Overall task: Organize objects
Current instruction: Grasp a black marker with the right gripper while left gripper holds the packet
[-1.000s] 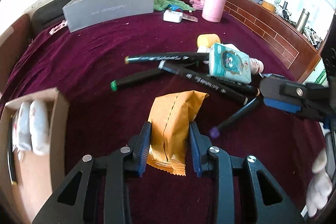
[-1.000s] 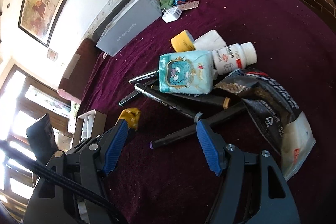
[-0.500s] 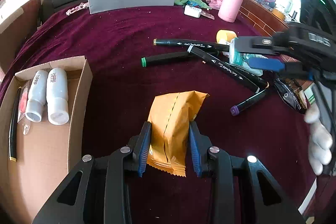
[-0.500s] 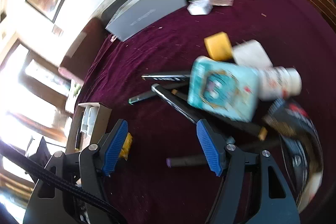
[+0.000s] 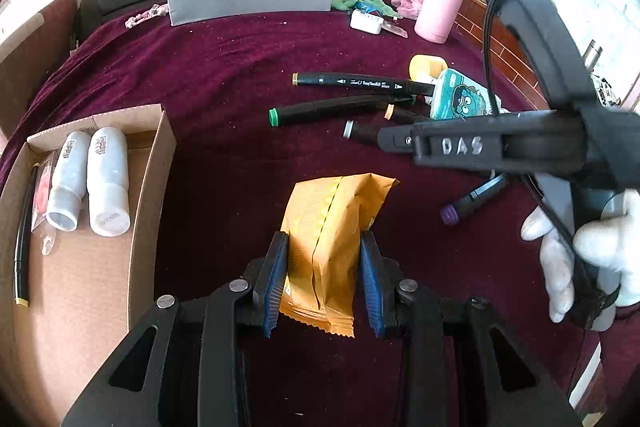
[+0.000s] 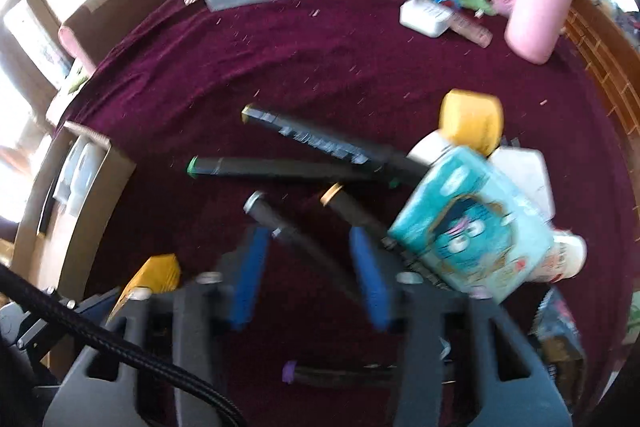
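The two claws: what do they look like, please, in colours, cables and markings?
Both have black frames, blue ribbed finger pads and silver screws. The right claw has a black braided cable and the raised letters "DAS" on its side. A white glove holds it.

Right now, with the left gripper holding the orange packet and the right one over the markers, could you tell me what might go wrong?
1. The left gripper pinches only the lower end of the orange packet; it may slip or crush before reaching the cardboard box.
2. The right gripper, jaws open, straddles the grey-capped marker among crossed markers; closing could nudge the orange-capped marker or teal tissue pack.
3. The right view is blurred, so aim may be off.
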Tool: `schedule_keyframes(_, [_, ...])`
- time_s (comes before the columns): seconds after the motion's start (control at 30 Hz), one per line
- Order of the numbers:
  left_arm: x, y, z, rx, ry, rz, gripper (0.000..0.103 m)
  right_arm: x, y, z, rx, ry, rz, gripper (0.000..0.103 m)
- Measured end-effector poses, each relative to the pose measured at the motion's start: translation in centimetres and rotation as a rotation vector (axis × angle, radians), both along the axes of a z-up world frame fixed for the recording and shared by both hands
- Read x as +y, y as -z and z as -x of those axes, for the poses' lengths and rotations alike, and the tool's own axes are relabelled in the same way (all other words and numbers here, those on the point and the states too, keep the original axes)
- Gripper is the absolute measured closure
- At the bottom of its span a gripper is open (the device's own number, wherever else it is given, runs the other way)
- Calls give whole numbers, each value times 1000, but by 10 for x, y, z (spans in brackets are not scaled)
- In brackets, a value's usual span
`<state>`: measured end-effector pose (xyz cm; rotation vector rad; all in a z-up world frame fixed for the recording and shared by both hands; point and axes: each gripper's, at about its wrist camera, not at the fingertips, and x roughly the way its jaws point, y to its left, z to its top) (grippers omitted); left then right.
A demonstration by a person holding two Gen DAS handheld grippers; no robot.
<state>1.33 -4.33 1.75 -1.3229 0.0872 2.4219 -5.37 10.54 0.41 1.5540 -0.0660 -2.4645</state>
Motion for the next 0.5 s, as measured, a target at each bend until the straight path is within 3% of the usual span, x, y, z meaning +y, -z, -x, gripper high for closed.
schedule_keyframes(0.13, [0,0,0,4,0,1,73,2,6,-5,5,10,-37,73])
schedule_keyframes(0.23, [-3,-1,-1,4,-8,-8,73,6,4,-4,-5,27,-14,90])
schedule_keyframes(0.5, [-13,-12,-8,25,-27,-37,73,24,-20,-18,37,78,134,91])
